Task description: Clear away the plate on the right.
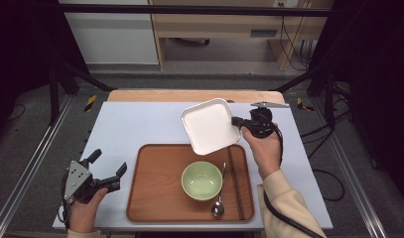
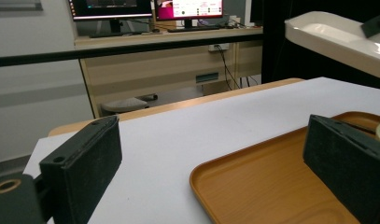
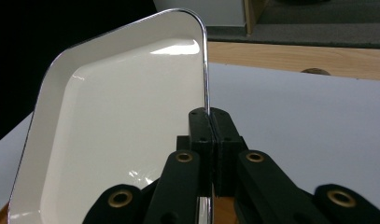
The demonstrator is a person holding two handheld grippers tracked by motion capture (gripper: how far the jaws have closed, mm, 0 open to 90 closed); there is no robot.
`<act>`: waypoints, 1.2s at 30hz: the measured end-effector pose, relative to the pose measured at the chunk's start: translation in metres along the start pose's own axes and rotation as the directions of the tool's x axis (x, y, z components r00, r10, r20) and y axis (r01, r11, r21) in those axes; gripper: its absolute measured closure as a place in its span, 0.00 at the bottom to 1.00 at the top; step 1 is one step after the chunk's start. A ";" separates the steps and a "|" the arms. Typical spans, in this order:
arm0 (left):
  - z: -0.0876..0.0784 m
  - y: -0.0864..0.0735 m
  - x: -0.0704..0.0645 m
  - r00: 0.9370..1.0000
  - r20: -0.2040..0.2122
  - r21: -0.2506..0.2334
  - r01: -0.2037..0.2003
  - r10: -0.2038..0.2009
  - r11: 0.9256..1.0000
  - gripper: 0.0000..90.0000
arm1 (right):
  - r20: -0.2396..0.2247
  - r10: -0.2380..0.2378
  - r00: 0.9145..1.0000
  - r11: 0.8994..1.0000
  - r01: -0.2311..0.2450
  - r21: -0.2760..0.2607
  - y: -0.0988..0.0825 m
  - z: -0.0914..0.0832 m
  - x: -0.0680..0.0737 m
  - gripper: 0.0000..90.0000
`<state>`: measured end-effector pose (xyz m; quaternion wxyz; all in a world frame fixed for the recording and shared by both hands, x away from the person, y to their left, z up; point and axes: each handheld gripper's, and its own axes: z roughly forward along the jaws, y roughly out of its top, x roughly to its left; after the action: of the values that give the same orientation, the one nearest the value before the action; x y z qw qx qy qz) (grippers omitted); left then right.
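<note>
The right gripper [image 1: 237,122] pinches the white square plate [image 1: 209,125] by its rim (held tilted, above centre of frame, over the wooden tray [image 1: 155,198]); the left gripper [image 1: 108,167], lower left, gapes wide, empty.

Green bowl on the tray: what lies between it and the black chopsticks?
A metal spoon lies between the green bowl and the black chopsticks on the brown wooden tray, in the high view.
</note>
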<state>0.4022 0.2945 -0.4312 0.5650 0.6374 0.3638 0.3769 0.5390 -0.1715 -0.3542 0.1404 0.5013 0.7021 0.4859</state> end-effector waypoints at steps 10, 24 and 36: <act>0.015 0.028 -0.023 0.999 0.049 0.040 -0.020 0.018 0.999 0.06 | -0.014 0.016 1.000 0.996 -0.018 -0.087 -0.001 0.001 0.020 0.99; 0.073 0.075 -0.057 0.995 0.098 0.057 0.008 -0.013 0.998 0.11 | -0.011 0.005 1.000 0.990 -0.007 -0.138 -0.012 0.019 0.038 0.99; 0.105 0.081 -0.080 0.998 0.044 0.054 0.039 -0.041 0.998 0.21 | -0.010 0.034 0.999 0.981 -0.035 -0.189 -0.012 0.015 0.046 0.99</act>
<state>0.4632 0.1685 -0.3646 0.5633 0.6534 0.3735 0.3410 0.5213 -0.1249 -0.3581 0.1766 0.4963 0.6443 0.5545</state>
